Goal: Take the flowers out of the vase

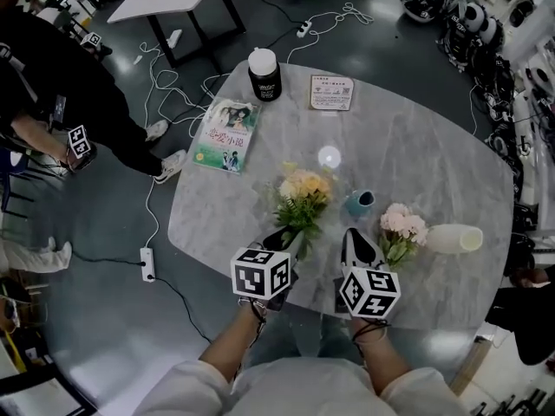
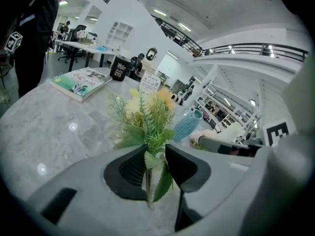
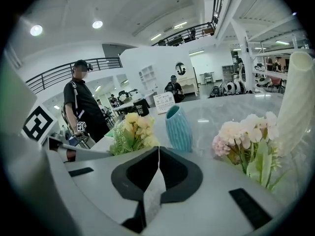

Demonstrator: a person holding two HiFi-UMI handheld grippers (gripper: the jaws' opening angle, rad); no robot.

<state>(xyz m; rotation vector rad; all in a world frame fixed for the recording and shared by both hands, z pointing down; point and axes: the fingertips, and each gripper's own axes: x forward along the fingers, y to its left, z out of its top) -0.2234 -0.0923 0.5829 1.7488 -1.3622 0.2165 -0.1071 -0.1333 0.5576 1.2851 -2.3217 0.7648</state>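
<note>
Starting at the far left, a person (image 1: 52,85) in dark clothes stands on the floor, clear of the grey marble counter (image 1: 416,146). On the counter's left part lies a book (image 1: 226,135). A black jar (image 1: 264,74) with a white lid sits just right of the book's far end, and a printed card (image 1: 331,93) lies further right. Towards the near edge, the yellow flowers (image 1: 303,193) are out of any vase. Their blooms point away, and their thin stem (image 2: 147,181) runs back into the left gripper (image 2: 156,146). That gripper's jaws stand a little apart; the stem and a leaf (image 2: 162,181) sit in the gap, and the pads do not squeeze them. Right of the blooms stands the teal vase (image 1: 357,204), upright. Next comes the right gripper (image 3: 158,147), its jaws closed together with nothing between them, pointing towards the teal vase. The pink flowers (image 1: 403,224) are to its right, also outside a vase. The cream vase (image 1: 453,238) stands just beside them at the far right.
</note>
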